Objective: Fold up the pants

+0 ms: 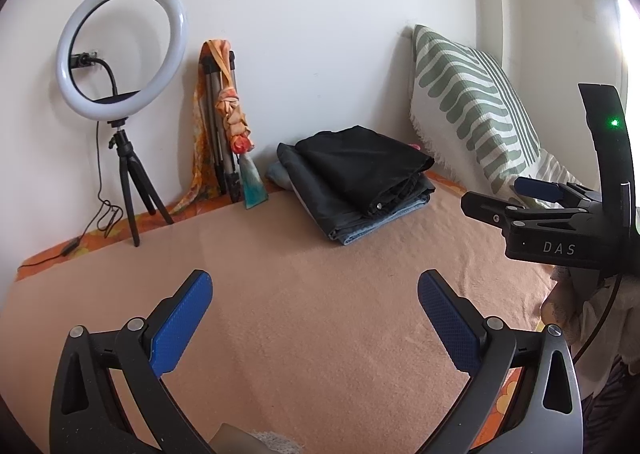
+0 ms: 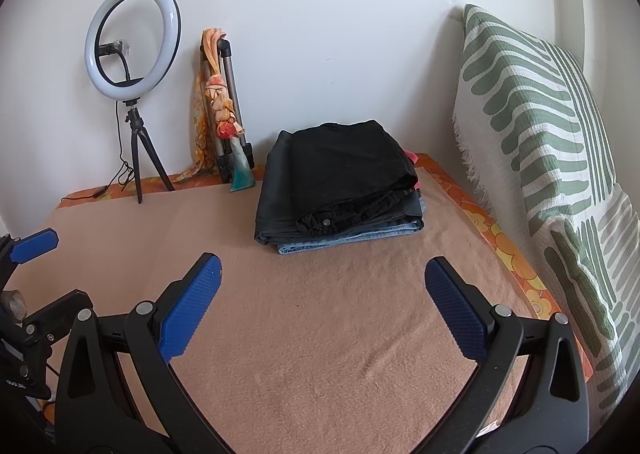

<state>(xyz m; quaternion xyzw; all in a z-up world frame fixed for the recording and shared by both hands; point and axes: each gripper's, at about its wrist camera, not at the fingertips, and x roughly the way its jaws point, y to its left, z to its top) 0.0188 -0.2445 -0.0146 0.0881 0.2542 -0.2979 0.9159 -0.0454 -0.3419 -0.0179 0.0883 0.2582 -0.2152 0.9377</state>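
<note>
A stack of folded pants [image 1: 360,182] [image 2: 340,190] lies at the far side of the peach blanket [image 1: 304,294] [image 2: 320,314]: black pants on top, a dark grey pair under them, light blue denim at the bottom. My left gripper [image 1: 314,290] hovers open over the bare blanket, well short of the stack, with nothing between its blue pads. My right gripper [image 2: 322,274] is open too, empty, closer to the stack's near edge. The right gripper's body [image 1: 552,222] shows at the right of the left wrist view; a left fingertip [image 2: 34,244] shows at the left edge of the right wrist view.
A ring light on a small tripod [image 1: 120,54] [image 2: 132,42] stands at the back left with its cable trailing. A folded tripod wrapped in an orange scarf [image 1: 224,118] [image 2: 220,106] leans on the wall. A green-striped pillow [image 1: 472,102] [image 2: 540,126] rests along the right.
</note>
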